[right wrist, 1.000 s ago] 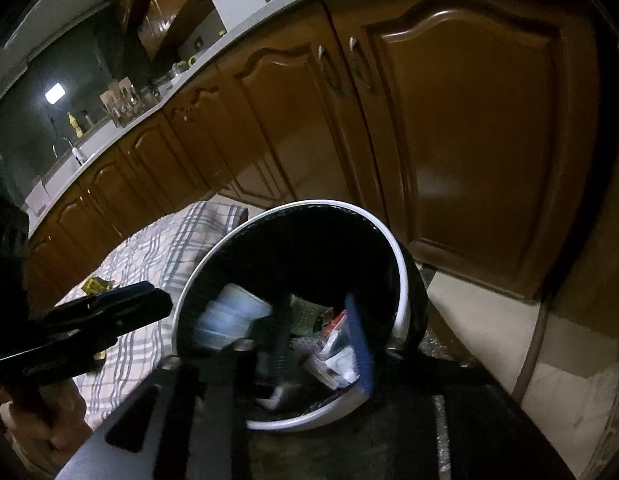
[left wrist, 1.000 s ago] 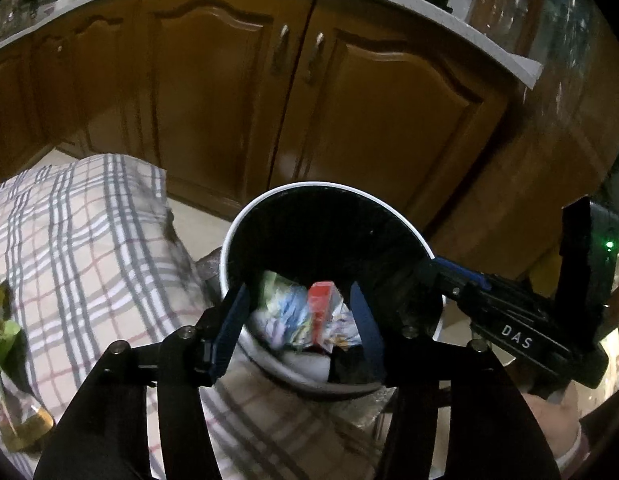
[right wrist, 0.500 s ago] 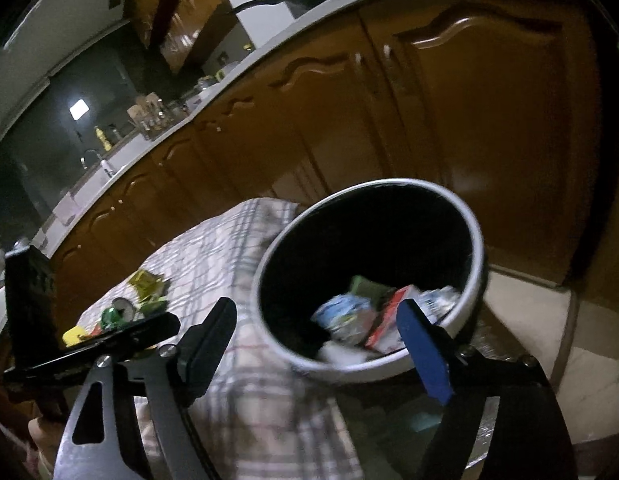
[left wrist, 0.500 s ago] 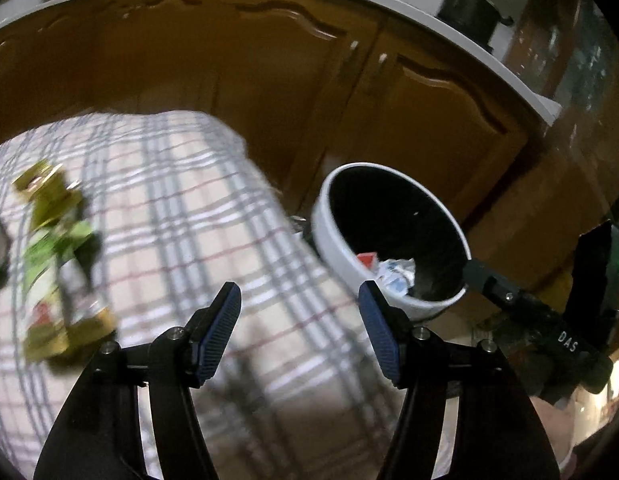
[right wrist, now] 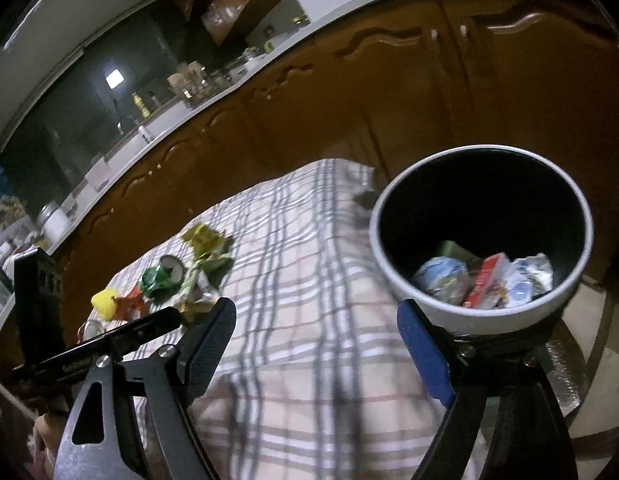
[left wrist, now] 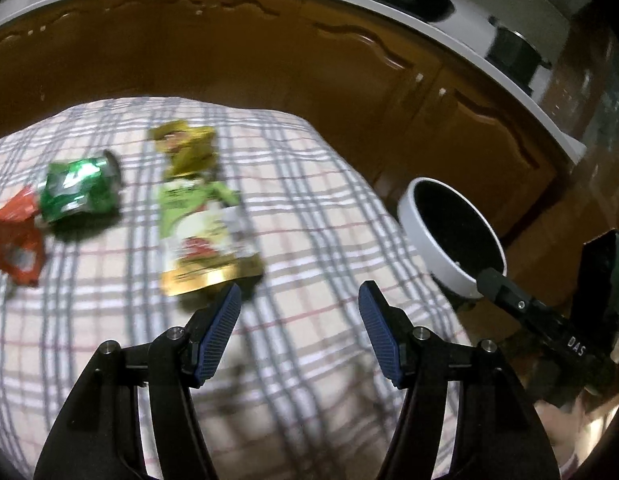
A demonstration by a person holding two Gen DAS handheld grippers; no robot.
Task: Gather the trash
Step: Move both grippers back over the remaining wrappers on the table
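Observation:
My left gripper (left wrist: 299, 296) is open and empty above the checked tablecloth (left wrist: 309, 216). Just beyond its left finger lies a green and gold snack wrapper (left wrist: 197, 216). Further left lie a crushed green can (left wrist: 79, 192) and a red wrapper (left wrist: 13, 236). The white bin (left wrist: 441, 252) with a black inside stands at the table's right end. My right gripper (right wrist: 317, 308) is open and empty, with its right finger beside the bin (right wrist: 449, 312). The bin holds several crumpled wrappers (right wrist: 485, 280). In the right wrist view the can (right wrist: 159, 278), the wrapper (right wrist: 207, 240) and a yellow piece (right wrist: 103, 302) lie far left.
Brown wooden cabinets (left wrist: 269, 52) with a white countertop (left wrist: 449, 36) run behind the table. The other gripper's black body shows at the right edge of the left view (left wrist: 549, 332) and the left edge of the right view (right wrist: 89, 352). Tiled floor (right wrist: 605, 400) lies beyond the bin.
My left gripper has swung left from over the bin to the tablecloth near the wrappers. My right gripper has opened and pulled back from the bin, leaving trash inside.

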